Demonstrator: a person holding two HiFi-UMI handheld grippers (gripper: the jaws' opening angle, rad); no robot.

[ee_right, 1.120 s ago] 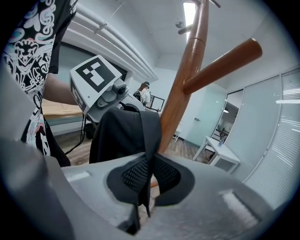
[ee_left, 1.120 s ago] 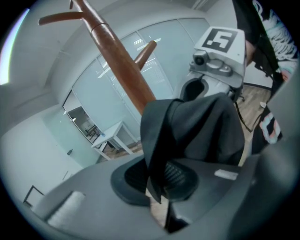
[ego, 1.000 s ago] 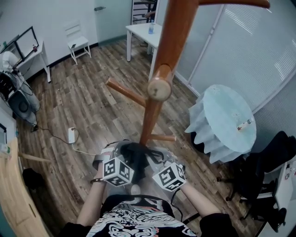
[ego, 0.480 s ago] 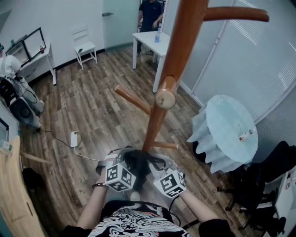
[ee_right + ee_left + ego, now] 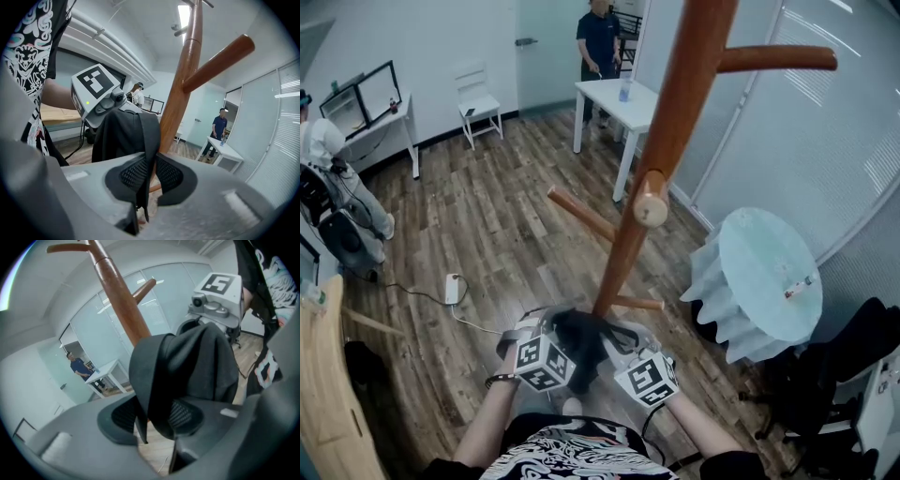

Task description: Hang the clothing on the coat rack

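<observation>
A black garment [image 5: 581, 339] hangs bunched between my two grippers, low beside the wooden coat rack's pole [image 5: 675, 122]. A short lower peg [image 5: 636, 303] sticks out just above it, and a knobbed peg [image 5: 651, 208] points toward me higher up. My left gripper [image 5: 553, 326] has its jaws opening. In the left gripper view the cloth [image 5: 187, 366] drapes over one jaw and a strip hangs in the gap [image 5: 152, 420]. My right gripper [image 5: 614, 345] is opening too. A fold of cloth [image 5: 124, 136] lies between its pads [image 5: 149, 176], with a sliver of gap beside it.
A round table with a pale cover [image 5: 759, 272] stands right of the rack, with a black chair [image 5: 853, 356] beyond it. At the back are a white table [image 5: 614, 94] with a person [image 5: 598, 37], a white chair [image 5: 483, 98] and a desk with monitors [image 5: 366, 94]. A cable and plug box [image 5: 452, 286] lie on the floor.
The head view has lifted, so the rack sits further right and the person at the white table has come into sight. Both grippers stay low by the pole with the garment.
</observation>
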